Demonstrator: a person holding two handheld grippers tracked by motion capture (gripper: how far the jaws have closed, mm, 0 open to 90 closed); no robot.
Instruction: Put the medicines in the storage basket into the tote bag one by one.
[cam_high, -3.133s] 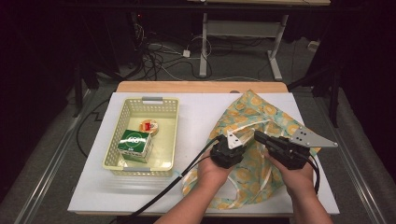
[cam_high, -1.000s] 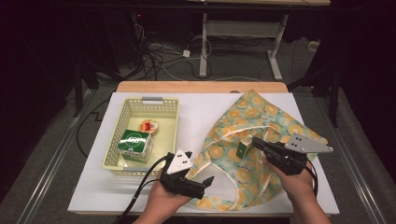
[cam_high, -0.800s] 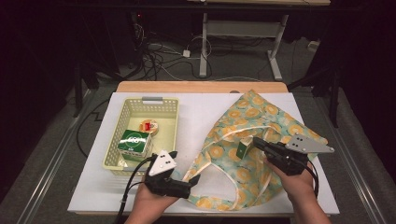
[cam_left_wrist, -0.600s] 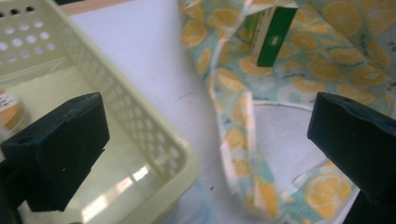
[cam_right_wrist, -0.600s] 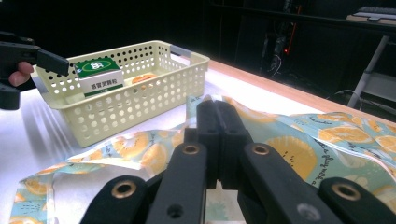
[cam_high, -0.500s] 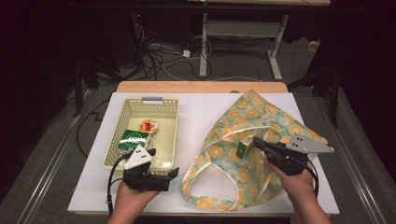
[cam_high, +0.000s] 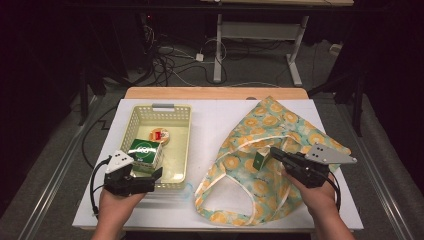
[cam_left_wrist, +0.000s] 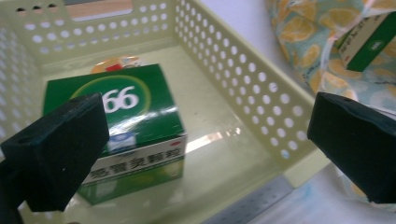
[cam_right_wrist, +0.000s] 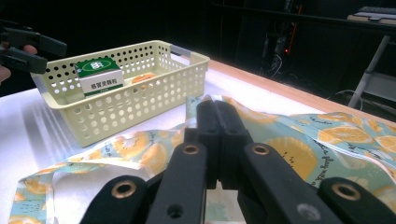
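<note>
Left hand-held gripper (cam_high: 156, 175) gapes empty at the basket (cam_high: 181, 145); the right hand-held gripper (cam_high: 272, 152) pinches the bag (cam_high: 260, 200), half hiding a small green box (cam_high: 260, 161).

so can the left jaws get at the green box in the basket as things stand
Probably yes. The left gripper hangs at the near end of the basket with its jaws wide open, and the green box lies just ahead between them, its top uncovered. The basket wall beside it might crowd one jaw.

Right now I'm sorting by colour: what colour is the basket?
Pale yellow basket, clearest in the left gripper view.
</note>
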